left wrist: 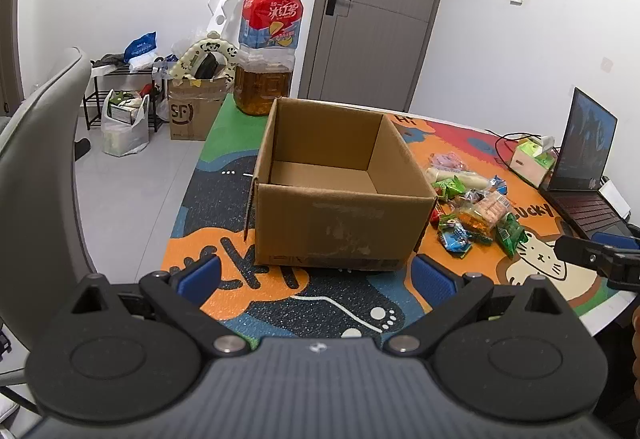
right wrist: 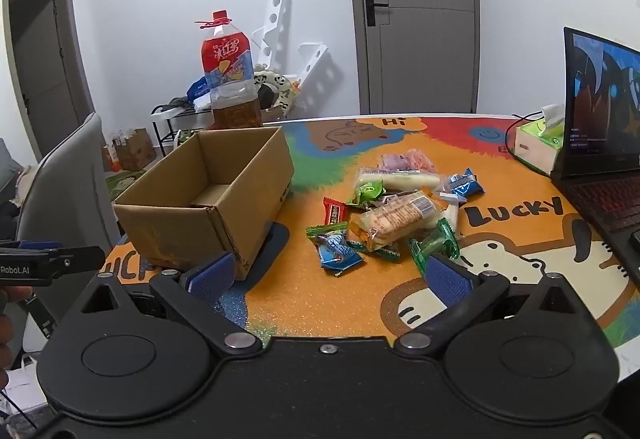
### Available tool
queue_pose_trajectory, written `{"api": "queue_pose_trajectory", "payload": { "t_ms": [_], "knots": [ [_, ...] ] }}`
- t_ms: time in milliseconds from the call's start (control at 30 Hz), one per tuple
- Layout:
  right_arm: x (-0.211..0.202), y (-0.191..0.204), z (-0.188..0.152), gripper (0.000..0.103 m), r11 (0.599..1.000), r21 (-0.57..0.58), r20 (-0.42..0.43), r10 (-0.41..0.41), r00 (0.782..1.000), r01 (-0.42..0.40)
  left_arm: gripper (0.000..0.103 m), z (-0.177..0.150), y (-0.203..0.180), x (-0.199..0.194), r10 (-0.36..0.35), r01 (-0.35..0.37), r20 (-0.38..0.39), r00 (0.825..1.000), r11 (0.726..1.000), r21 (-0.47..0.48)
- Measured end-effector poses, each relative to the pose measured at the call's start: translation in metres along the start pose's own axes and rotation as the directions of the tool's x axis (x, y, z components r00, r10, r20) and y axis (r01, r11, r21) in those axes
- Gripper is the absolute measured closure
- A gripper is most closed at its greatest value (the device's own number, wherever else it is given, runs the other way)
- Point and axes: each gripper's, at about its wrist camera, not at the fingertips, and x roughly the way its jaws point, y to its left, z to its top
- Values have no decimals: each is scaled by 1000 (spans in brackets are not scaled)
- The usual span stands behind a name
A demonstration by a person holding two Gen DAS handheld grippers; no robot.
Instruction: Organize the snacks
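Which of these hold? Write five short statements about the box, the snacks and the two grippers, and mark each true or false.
1. The cardboard box is empty. True.
2. The snacks lie inside the box. False: they are piled on the mat beside it.
3. The left gripper holds a snack. False: its jaws are open with nothing between them.
4. The right gripper is open and holds nothing. True.
5. The laptop is shut. False: its lid is up and the screen is lit.
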Motion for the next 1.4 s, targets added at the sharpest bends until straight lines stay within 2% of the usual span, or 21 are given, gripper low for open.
{"api": "queue_pose_trajectory", "payload": {
  "t_ms": [1400],
  "knots": [
    [-7, -1, 6, 0, 1000, -10, 6, 6, 1000, -6, 2, 2, -8, -7, -30, 30, -4, 1000, 999, 13]
  ]
}}
